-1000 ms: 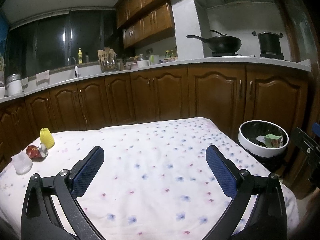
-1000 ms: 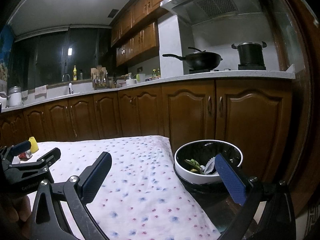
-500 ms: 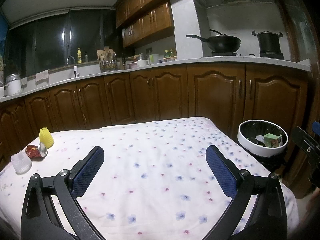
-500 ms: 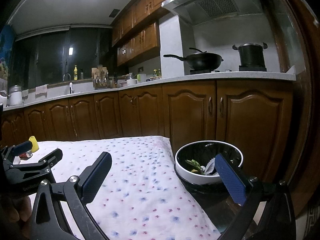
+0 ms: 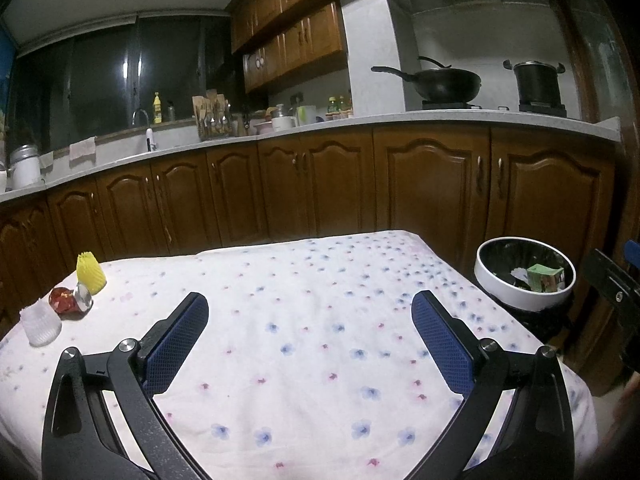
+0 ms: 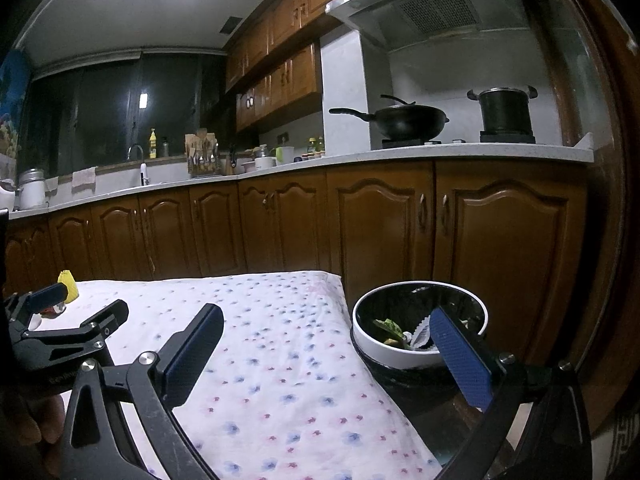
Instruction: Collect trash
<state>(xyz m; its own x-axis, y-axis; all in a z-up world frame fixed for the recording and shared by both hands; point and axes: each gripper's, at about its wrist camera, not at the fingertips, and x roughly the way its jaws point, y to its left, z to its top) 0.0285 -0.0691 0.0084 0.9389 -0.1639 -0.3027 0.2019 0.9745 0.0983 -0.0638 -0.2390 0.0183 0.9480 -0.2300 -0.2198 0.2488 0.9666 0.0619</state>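
Our left gripper [image 5: 310, 328] hangs above the flower-print tablecloth [image 5: 320, 300] with its blue pads spread wide and nothing between them. We hold the right gripper [image 6: 326, 344] the same way, jaws apart and empty, one finger over the cloth's edge and the other in front of the trash bin [image 6: 420, 354].

We take the trash bin [image 5: 524, 300] as our landmark: a white-rimmed round bin with a dark liner, just off the table's right edge, below the cloth. Inside it we see a green carton [image 5: 546, 278] and pale scraps. Well apart from the bin, at the cloth's opposite far corner, three bits of trash sit close together: a yellow foam net [image 5: 91, 268], a red wrapper [image 5: 64, 301] just beside it, and a white foam net [image 5: 40, 325] nearest us. Behind the bin runs a row of brown cabinets [image 5: 432, 184].
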